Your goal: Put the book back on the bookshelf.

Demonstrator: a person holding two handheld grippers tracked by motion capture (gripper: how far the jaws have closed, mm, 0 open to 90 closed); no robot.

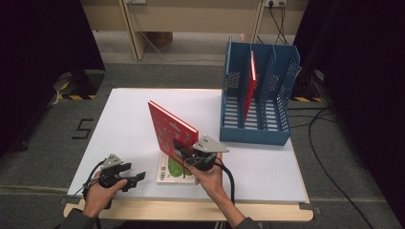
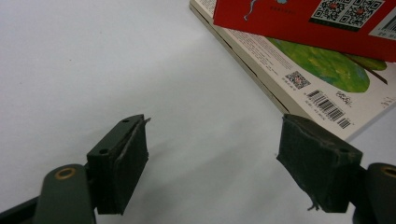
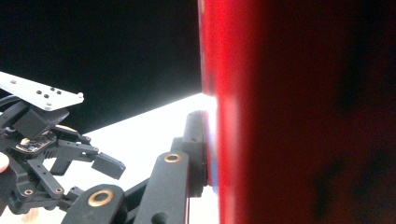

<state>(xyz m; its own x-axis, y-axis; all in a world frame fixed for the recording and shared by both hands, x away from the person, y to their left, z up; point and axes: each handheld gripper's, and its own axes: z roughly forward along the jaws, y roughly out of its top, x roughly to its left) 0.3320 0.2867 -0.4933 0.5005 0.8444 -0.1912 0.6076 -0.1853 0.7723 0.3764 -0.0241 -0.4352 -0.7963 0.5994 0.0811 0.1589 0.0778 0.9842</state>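
one white tabletop [image 1: 133,124], grey floor [image 1: 38,143]

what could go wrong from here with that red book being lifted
1. The right gripper pinches the red book near one lower corner while it stands tilted, so it might swivel or slip out.
2. The book's lower edge sits close over the green-cover book, which might get dragged along.
3. The blue file rack already holds a red book, so the slot may be tight.
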